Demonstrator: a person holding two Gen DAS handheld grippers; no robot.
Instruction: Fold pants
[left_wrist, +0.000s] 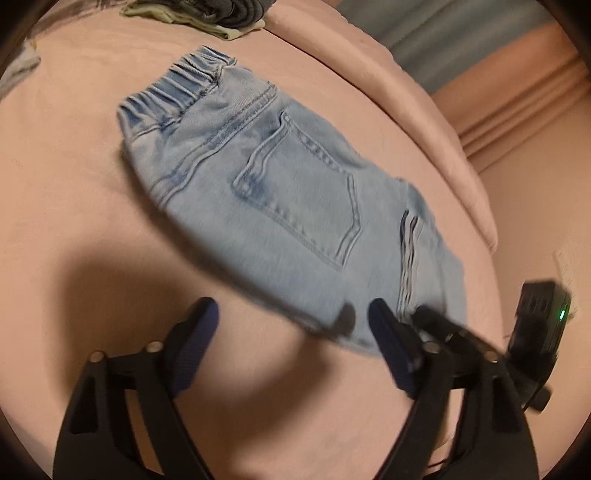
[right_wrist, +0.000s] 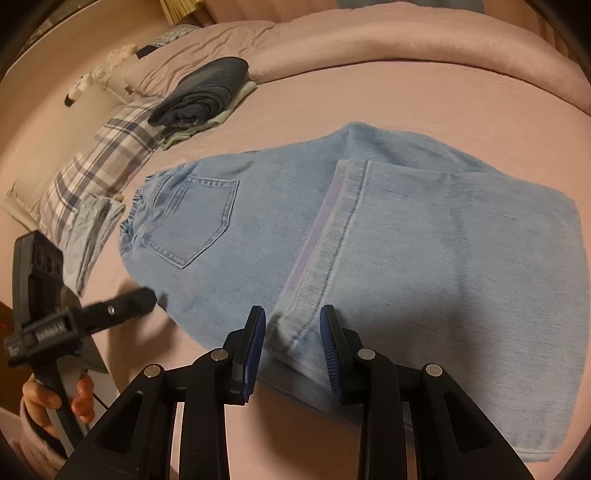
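Note:
Light blue denim pants (left_wrist: 280, 192) lie flat on the pink bed, back pocket up, elastic waistband at the far end, legs folded back over the seat. In the right wrist view the pants (right_wrist: 406, 236) fill the middle, with a leg hem (right_wrist: 332, 236) lying across them. My left gripper (left_wrist: 291, 317) is open and empty, just in front of the pants' near edge. My right gripper (right_wrist: 291, 325) is open, its fingertips at the near edge of the folded hem. The left gripper also shows at the left of the right wrist view (right_wrist: 122, 299), and the right gripper at the right of the left wrist view (left_wrist: 443, 325).
A stack of folded dark jeans (right_wrist: 207, 92) and pale clothes lies at the far side of the bed. A plaid pillow (right_wrist: 96, 162) and a small folded pale garment (right_wrist: 92, 229) are at the left. A rolled pink duvet (right_wrist: 406, 48) runs along the back.

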